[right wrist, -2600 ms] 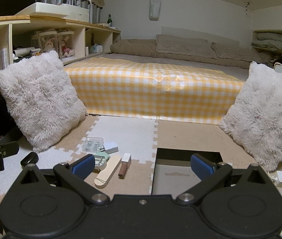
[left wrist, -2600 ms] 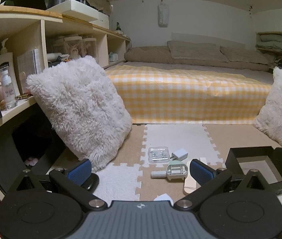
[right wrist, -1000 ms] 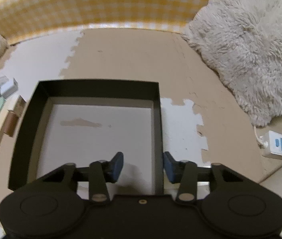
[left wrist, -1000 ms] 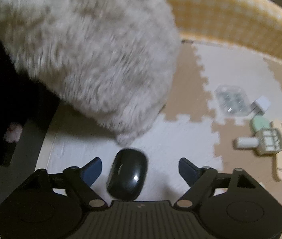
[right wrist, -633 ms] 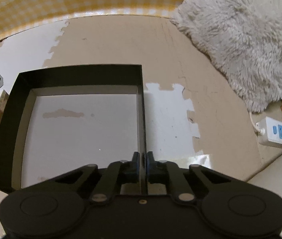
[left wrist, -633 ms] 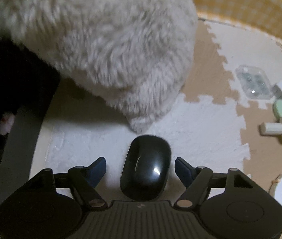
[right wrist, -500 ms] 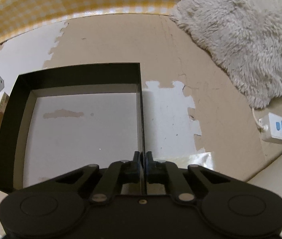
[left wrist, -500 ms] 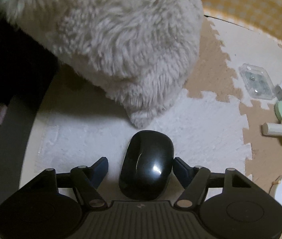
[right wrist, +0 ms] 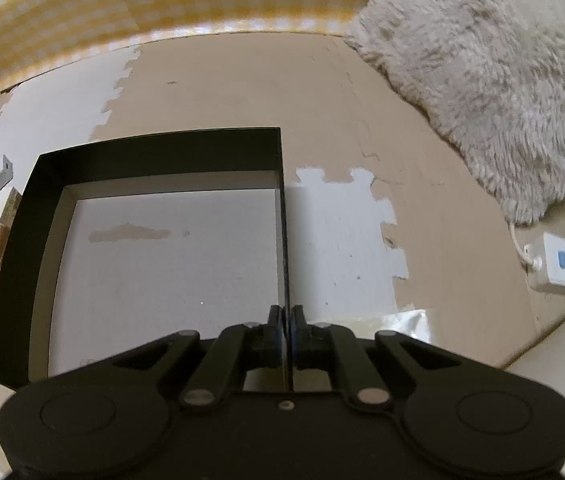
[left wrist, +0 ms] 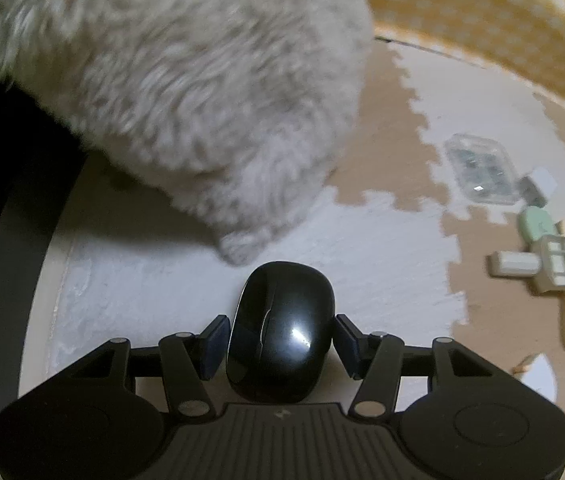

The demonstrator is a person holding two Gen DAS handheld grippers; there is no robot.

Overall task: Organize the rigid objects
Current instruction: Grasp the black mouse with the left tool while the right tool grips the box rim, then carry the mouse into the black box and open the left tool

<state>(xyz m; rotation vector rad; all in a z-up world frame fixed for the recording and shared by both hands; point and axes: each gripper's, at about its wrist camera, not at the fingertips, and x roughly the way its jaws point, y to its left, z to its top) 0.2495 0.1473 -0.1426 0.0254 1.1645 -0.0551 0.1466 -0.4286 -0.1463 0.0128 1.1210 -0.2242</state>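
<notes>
Left gripper (left wrist: 280, 338) clamps the mouse (left wrist: 280, 330) (black); right gripper (right wrist: 286, 322) pinches the box wall (right wrist: 284, 216).

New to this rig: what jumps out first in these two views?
In the left wrist view, a glossy black mouse sits on the white foam mat between the pads of the left gripper, with a big fluffy pillow just behind it. In the right wrist view, the right gripper is clamped on the right wall of an empty black box. Small items lie scattered on the mat to the right.
</notes>
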